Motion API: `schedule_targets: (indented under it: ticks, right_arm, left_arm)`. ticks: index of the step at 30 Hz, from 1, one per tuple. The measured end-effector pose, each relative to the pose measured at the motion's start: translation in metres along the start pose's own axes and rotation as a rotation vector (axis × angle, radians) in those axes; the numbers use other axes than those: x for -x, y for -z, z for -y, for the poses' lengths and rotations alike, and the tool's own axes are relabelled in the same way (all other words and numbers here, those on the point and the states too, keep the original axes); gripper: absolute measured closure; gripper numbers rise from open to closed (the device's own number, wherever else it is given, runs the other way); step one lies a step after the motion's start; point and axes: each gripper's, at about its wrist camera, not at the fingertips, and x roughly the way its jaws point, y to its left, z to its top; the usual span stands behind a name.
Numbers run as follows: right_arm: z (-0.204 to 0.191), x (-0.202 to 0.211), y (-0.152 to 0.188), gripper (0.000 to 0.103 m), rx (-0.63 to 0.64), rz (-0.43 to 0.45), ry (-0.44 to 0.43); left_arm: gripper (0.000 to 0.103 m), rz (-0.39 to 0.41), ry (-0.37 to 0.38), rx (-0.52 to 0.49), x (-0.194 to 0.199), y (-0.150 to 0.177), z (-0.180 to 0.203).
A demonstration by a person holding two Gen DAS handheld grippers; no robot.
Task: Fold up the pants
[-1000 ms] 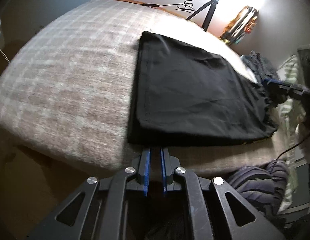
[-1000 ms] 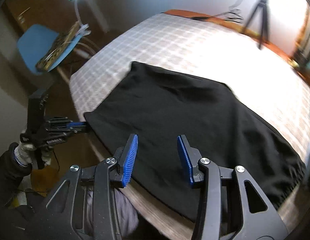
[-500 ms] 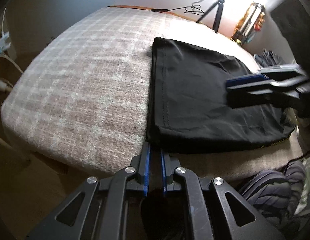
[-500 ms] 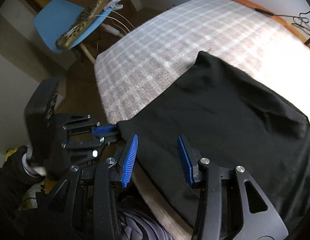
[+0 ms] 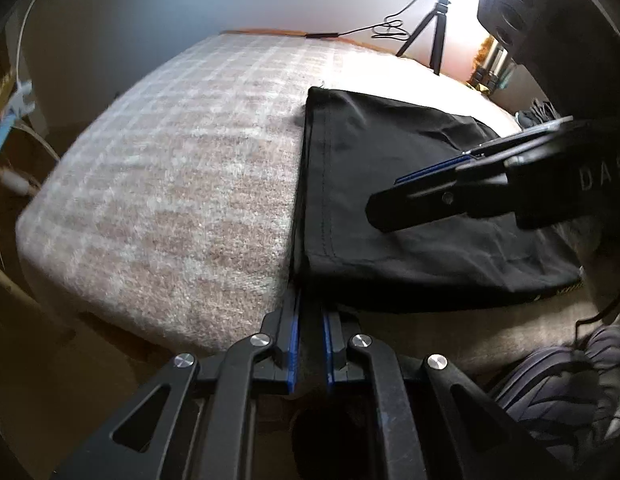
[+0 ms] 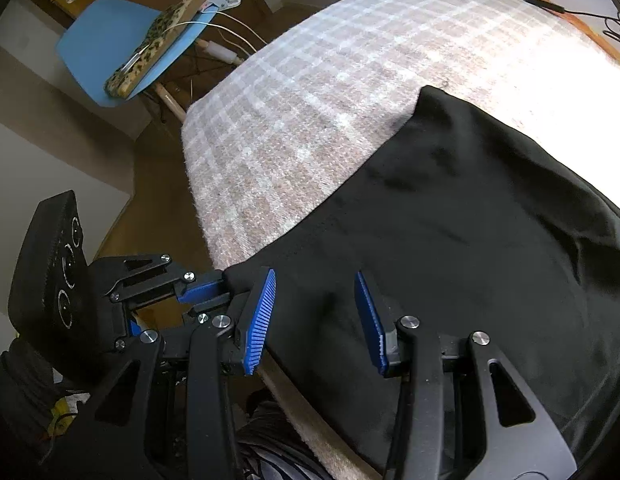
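Black pants (image 5: 410, 192) lie folded flat on a plaid blanket (image 5: 182, 168), also seen in the right wrist view (image 6: 470, 248). My left gripper (image 5: 309, 300) is shut on the pants' near left corner at the bed edge; it shows in the right wrist view (image 6: 220, 286) pinching that corner. My right gripper (image 6: 314, 296) is open and empty, hovering just above the near edge of the pants close to the left gripper. It enters the left wrist view from the right (image 5: 394, 192).
A blue chair (image 6: 122, 48) with a patterned item stands beyond the bed's left corner. A tripod (image 5: 434, 20) and cable stand at the far side. Dark clothes (image 5: 538, 114) lie at far right. The person's legs (image 5: 558, 380) are at the near edge.
My right gripper has swung left over the pants toward the corner that my left gripper holds. The left gripper has stayed shut on that corner.
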Motion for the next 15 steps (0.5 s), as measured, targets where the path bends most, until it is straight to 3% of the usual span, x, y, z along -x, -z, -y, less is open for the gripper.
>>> schedule_targets:
  ticks: [5,11,15]
  right_arm:
    - [-0.004,-0.011,-0.008,0.059,-0.011,-0.029,-0.025]
    - [-0.019,-0.030,-0.019,0.059,0.012,-0.112,-0.031]
    - [-0.037,-0.043,-0.024,0.059,0.056,-0.152,0.009]
  left_arm:
    - [0.096,-0.025,0.058,0.078,0.001,-0.002,-0.013]
    - [0.096,-0.008,0.066,0.071,0.006,0.007,-0.012]
    - [0.096,0.000,0.085,0.074,0.010,0.014,-0.019]
